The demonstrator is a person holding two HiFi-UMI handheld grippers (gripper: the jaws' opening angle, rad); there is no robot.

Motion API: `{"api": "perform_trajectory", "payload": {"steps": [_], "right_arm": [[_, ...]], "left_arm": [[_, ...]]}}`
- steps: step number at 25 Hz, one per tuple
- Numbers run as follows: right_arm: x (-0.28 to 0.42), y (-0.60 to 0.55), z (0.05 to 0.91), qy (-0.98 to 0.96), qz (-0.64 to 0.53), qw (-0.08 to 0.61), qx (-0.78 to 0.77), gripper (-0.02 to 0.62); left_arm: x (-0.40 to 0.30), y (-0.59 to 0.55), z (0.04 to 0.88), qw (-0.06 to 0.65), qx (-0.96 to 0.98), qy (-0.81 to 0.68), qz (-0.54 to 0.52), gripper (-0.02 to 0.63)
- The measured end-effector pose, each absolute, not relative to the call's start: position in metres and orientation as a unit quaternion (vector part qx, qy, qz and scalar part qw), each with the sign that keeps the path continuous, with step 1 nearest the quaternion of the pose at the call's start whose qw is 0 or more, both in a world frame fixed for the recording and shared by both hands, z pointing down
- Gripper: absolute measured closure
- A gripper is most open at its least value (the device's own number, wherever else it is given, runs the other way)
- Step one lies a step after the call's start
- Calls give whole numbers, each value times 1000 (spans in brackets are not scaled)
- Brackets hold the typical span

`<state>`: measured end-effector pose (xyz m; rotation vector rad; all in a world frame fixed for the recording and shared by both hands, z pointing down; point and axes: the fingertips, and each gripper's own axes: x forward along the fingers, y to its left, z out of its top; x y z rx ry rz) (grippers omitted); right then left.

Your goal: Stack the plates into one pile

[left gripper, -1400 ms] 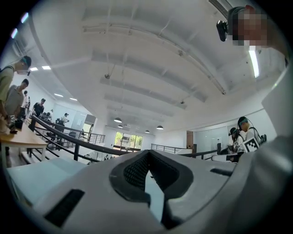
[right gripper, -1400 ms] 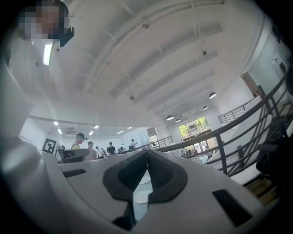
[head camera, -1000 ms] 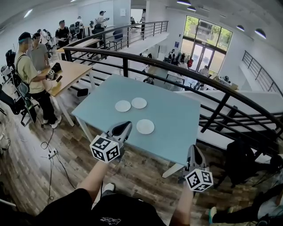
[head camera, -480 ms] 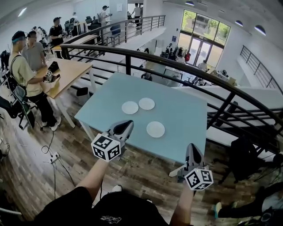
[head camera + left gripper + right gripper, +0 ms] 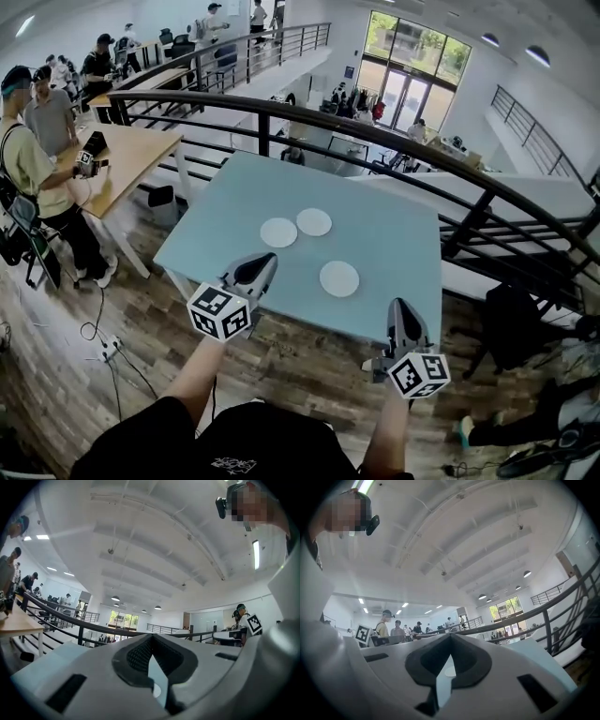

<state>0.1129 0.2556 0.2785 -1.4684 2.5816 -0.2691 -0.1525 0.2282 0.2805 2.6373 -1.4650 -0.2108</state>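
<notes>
**Closing in on three scattered plates**

The person has moved up on the counter (image 5: 394, 234) over the past second, and the plates now sit further right in the head view. None is stacked. The left plate (image 5: 278, 232) and the far plate (image 5: 314, 222) lie almost touching at the counter's middle. The near plate (image 5: 338, 278) lies apart, closer to the counter's front edge.

They look thin, stiff and light, and are likely to skate on the smooth top. The rim seems the only place to pinch, with one jaw worked underneath.

Both forearms reach forward and both tools point level. The left hand-held gripper (image 5: 258, 265) is over the counter's front edge, and the right hand-held gripper (image 5: 401, 314) is just short of it. Each has its jaws pressed together, holding nothing.
</notes>
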Motion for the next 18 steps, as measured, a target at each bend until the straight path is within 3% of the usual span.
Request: {"api": "perform_trajectory", "payload": {"steps": [18], "right_arm": [[13, 249, 299, 852, -99, 54, -511, 589]], "left_arm": [[-243, 199, 309, 84, 885, -451, -76, 598]]}}
